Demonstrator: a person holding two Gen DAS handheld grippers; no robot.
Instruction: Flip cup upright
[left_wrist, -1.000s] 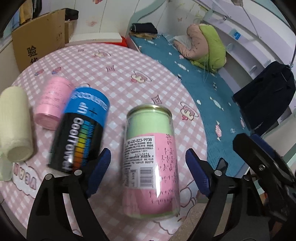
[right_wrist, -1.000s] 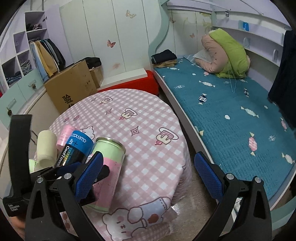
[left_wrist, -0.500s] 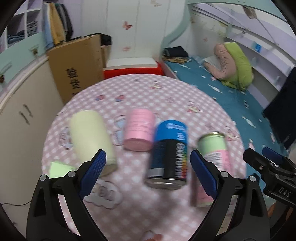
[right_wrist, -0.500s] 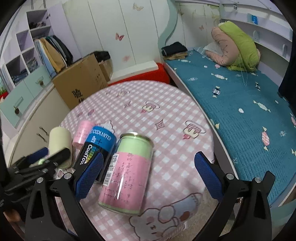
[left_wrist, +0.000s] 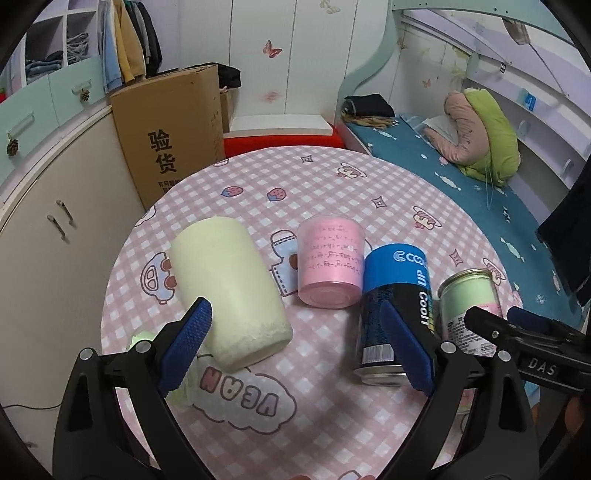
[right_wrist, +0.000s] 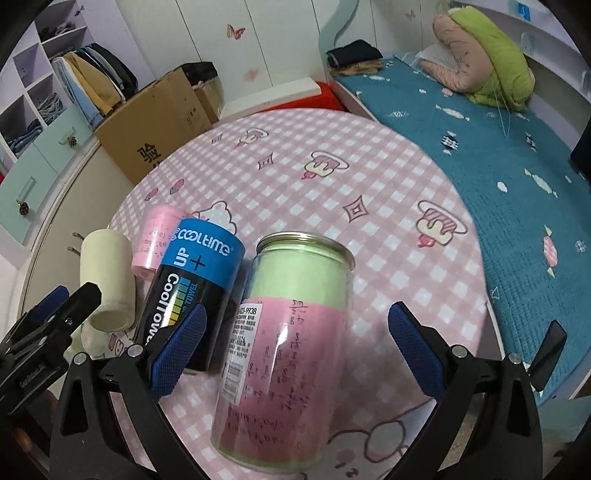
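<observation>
Several cups lie on their sides on the pink checked round table (left_wrist: 332, 192). A cream cup (left_wrist: 227, 288) lies at the left with its mouth toward me, a pink cup (left_wrist: 330, 267) beside it, then a blue-and-black can (left_wrist: 393, 295) and a green-and-pink can (left_wrist: 469, 299). My left gripper (left_wrist: 295, 347) is open, hovering between the cream cup and the blue can. My right gripper (right_wrist: 295, 350) is open around the green-and-pink can (right_wrist: 288, 350), not touching it. The cream cup (right_wrist: 107, 273), pink cup (right_wrist: 155, 236) and blue can (right_wrist: 192, 280) lie to its left.
A cardboard box (left_wrist: 173, 133) stands behind the table at the left. White cabinets (left_wrist: 55, 206) run along the left. A bed with a blue cover (right_wrist: 498, 155) lies to the right of the table. A pale green object (left_wrist: 140, 338) lies beside the cream cup.
My left gripper has swung left from the green-and-pink can to the cream cup side. My right gripper has moved down and in over the green-and-pink can. The cups have not moved.
</observation>
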